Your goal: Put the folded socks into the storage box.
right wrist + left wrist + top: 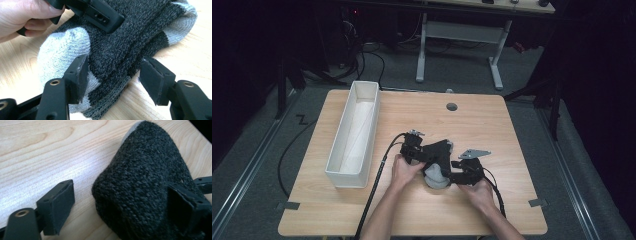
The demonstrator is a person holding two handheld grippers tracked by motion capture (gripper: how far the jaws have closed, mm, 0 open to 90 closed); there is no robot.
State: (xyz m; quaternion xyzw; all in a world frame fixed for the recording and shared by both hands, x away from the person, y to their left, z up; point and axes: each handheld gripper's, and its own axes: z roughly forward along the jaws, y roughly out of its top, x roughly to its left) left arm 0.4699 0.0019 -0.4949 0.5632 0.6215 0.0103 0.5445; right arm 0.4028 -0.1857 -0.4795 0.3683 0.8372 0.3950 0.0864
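A knitted sock bundle [435, 176], dark grey with light grey parts, lies on the wooden table [502, 135] near its middle. My left gripper [441, 156] reaches over it from the left. In the left gripper view the bundle [147, 182] sits between the jaws of that gripper [121, 195]: the right pad [183, 206] lies against the knit, the left pad [61, 206] stands clear. My right gripper [447, 175] comes in from the right. Its jaws straddle the bundle [120, 47] with the gripper [115, 68] open, one pad [81, 75] brushing the light grey part. A jaw of the other gripper [100, 15] rests on top.
A long white box [346, 179] stands along the table's left side, with only a pale lining showing inside. A round cable hole [452, 106] is near the far edge. A white desk frame [462, 35] stands on the floor beyond. Cables trail off the front edge.
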